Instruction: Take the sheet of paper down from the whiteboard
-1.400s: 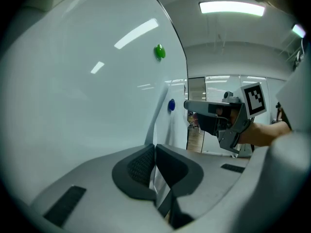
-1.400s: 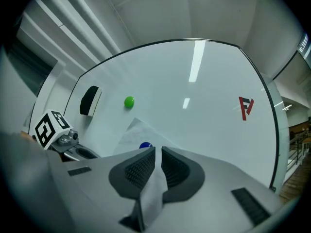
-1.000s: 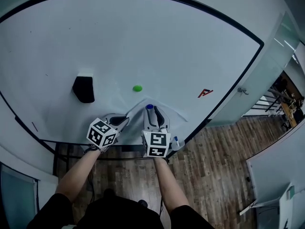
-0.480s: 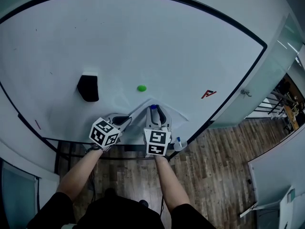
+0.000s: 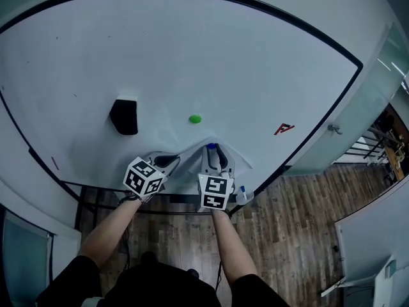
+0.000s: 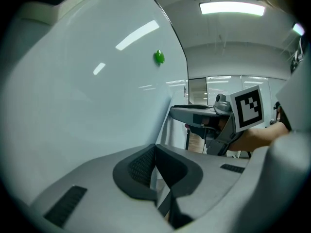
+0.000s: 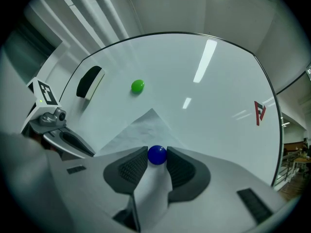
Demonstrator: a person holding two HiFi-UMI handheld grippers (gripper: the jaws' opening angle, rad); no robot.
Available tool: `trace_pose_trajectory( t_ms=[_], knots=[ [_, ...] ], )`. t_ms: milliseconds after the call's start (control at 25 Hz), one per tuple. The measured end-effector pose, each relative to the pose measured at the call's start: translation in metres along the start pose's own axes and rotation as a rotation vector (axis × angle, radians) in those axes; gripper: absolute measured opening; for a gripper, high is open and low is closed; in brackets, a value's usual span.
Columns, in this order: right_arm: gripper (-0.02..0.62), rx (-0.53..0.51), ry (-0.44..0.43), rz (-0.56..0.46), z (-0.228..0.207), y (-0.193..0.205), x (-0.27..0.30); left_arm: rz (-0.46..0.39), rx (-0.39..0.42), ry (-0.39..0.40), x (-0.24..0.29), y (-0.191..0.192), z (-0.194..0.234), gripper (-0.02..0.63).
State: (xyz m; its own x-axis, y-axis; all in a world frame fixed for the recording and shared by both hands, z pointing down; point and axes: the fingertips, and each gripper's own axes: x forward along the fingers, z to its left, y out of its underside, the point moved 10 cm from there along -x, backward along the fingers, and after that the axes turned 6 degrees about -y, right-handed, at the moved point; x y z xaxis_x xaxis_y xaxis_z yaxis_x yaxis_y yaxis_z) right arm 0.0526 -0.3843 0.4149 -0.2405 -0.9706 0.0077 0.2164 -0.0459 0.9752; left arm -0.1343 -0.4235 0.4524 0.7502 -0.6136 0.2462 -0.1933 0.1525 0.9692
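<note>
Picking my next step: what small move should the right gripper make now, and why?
Probably pull the blue magnet straight off the whiteboard: the right gripper is clamped on it, and it alone seems to pin the paper.

An office meeting room: a wall-sized whiteboard [image 5: 255,56] with its eraser [image 5: 125,116], a glass partition [image 5: 358,114] alongside, wood-plank floor [image 5: 294,235], ceiling strip light [image 6: 232,8].

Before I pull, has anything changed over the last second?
Nothing visibly changed; only the head view drifted. The right gripper stays closed on the blue magnet, the left gripper stays pinched on the edge of the sheet of paper; the green magnet and eraser have not moved.
</note>
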Motion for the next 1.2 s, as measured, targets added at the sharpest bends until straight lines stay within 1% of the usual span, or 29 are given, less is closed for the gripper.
trace_pose_trajectory(
  t_ms=[560, 1200],
  knots=[
    [0.13, -0.001, -0.001, 0.013, -0.007, 0.004, -0.003, -0.013, -0.001, -0.024, -0.005, -0.004, 0.002, 0.021],
    [0.13, 0.019, -0.004, 0.027, -0.016, 0.009, -0.004, -0.003, -0.015, -0.07, -0.014, -0.001, 0.007, 0.021]
  ],
)
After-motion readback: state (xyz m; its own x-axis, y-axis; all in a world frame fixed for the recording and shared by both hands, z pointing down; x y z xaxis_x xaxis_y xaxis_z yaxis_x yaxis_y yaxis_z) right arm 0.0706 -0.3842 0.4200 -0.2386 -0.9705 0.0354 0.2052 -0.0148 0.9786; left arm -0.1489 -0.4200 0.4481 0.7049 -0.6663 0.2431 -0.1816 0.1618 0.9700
